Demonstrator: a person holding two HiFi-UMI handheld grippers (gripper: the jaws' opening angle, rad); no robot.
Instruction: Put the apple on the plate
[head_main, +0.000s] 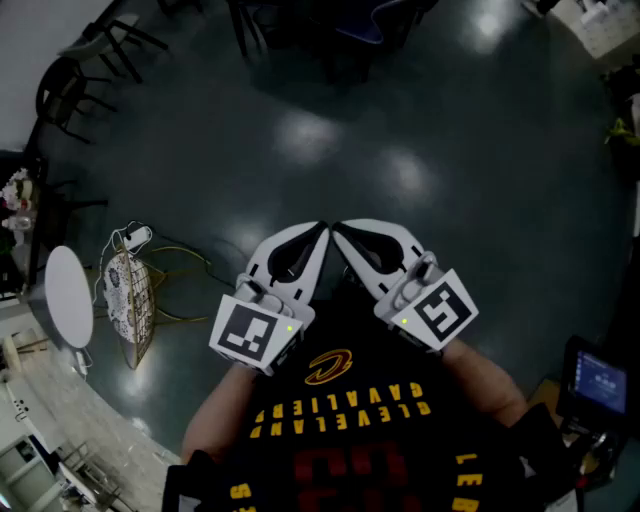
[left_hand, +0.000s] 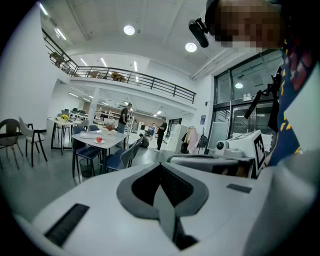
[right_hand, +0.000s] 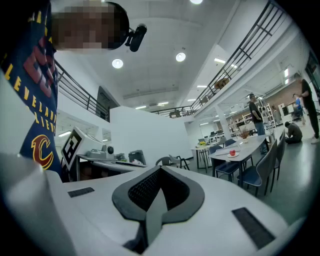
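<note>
A small red apple (left_hand: 99, 139) rests on what looks like a white plate (left_hand: 99, 142) on a grey table (left_hand: 107, 142) far off in the left gripper view. The right gripper view shows the same apple (right_hand: 232, 153) and plate (right_hand: 232, 156), also distant. Both grippers are held close to the person's chest above the dark floor. My left gripper (head_main: 320, 233) and right gripper (head_main: 338, 229) point forward with their tips nearly touching each other. Each one's jaws are shut with nothing between them, seen at the left gripper (left_hand: 161, 165) and the right gripper (right_hand: 160, 169).
Blue chairs (left_hand: 117, 160) ring the apple's table. Several people (left_hand: 123, 120) stand far back in the hall. On the floor to the left lie a round white disc (head_main: 68, 295), a wire basket (head_main: 126, 296) and a cable. Dark chairs (head_main: 95, 60) stand at the top left.
</note>
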